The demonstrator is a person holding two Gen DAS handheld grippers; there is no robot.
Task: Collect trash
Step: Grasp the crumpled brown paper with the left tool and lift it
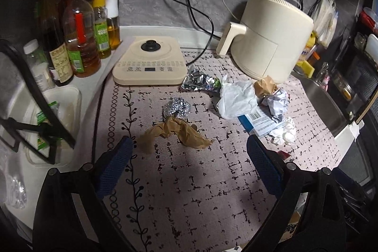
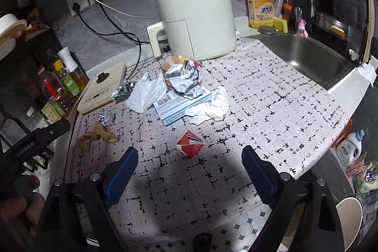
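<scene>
A kitchen worktop (image 1: 212, 181) covered by a pale mat with black dashes runs back to a grey wall, with a cream air fryer (image 1: 271, 37), an induction cooker (image 1: 148, 63) and oil bottles (image 1: 80, 39) along the rear and a steel sink (image 2: 304, 58) to the right. The left hand-held gripper (image 1: 189, 152) hovers with its blue pads spread wide and empty; crumpled brown paper (image 1: 174, 131) lies just ahead between them, touching a foil ball (image 1: 177, 106). The right hand-held gripper (image 2: 190, 158) is likewise spread and empty, a folded red-and-white wrapper (image 2: 190, 144) resting on the mat between its pads. Farther back sits a heap of trash: white tissue (image 2: 212, 105), a blue-edged box (image 2: 182, 103), crumpled printed paper (image 2: 184, 77) and a foil packet (image 1: 200, 82).
</scene>
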